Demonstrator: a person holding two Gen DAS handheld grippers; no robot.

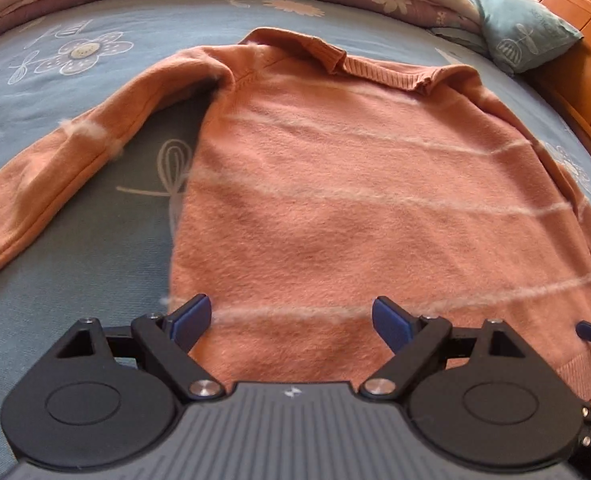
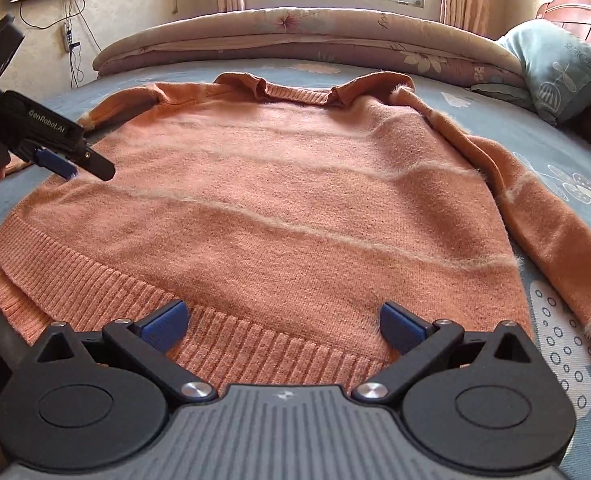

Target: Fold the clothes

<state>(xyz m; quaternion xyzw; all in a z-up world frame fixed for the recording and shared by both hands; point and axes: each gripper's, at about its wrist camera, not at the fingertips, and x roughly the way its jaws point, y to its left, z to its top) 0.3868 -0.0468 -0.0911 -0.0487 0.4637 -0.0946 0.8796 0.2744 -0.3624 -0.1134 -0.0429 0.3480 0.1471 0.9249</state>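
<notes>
Both your grippers, left gripper (image 1: 291,318) and right gripper (image 2: 283,326), have blue fingers (image 2: 163,326) spread wide, holding nothing. Filling mid-frame, an orange sweater (image 2: 279,200) with pale fuzzy stripes lies flat on the blue floral bedspread (image 1: 55,240), sleeves spread out, ribbed hem nearest you.

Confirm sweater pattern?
Orange sweater with thin pale fuzzy horizontal stripes; clearest in the right wrist view.

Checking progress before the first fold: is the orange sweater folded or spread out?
Spread out: the orange striped knit sweater lies flat on the blue floral bedsheet, both sleeves extended sideways.
</notes>
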